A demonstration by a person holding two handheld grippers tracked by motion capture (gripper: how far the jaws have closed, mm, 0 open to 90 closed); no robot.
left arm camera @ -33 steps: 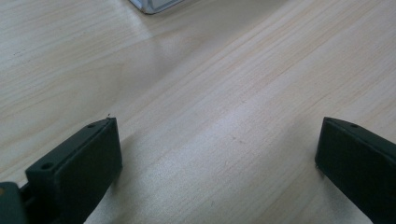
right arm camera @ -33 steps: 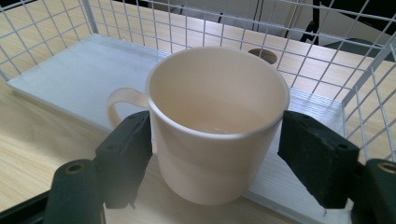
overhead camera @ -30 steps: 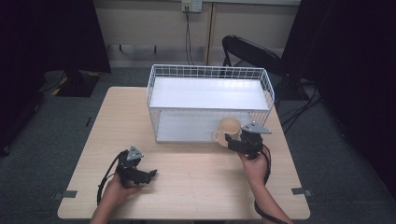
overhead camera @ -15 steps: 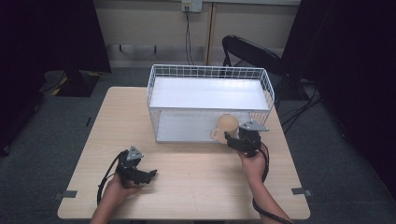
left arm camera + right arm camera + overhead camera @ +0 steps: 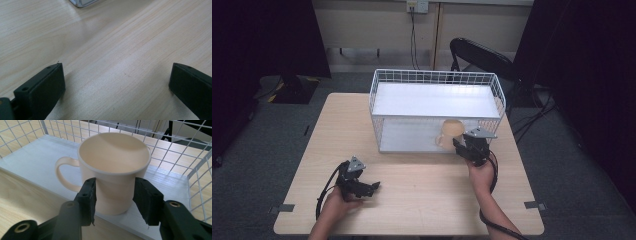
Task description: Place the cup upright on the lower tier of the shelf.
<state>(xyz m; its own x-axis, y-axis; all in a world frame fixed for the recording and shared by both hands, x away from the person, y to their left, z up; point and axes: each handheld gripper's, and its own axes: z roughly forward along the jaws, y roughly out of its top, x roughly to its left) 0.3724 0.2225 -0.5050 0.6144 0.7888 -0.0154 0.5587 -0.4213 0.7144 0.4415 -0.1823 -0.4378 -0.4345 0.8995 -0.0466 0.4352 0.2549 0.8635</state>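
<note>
Gripping a cream mug (image 5: 113, 170) low on its body, the right gripper (image 5: 115, 195) has just been closing its fingers (image 5: 87, 197) around it at the wire basket's (image 5: 437, 80) four o'clock corner; the left gripper (image 5: 362, 186) rests spread on the bench (image 5: 422, 200).

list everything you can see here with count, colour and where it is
mug: 1, cream, upright on the rack's lower shelf, handle to the left in the right gripper view
wire rack: 1, white, far half of the table
table: 1, light wood
folding chair: 1, black, behind the table
right gripper: 1, black, jaws have just been closing, pads against the mug's sides
left gripper: 1, black, jaws apart over bare table, near left
</note>
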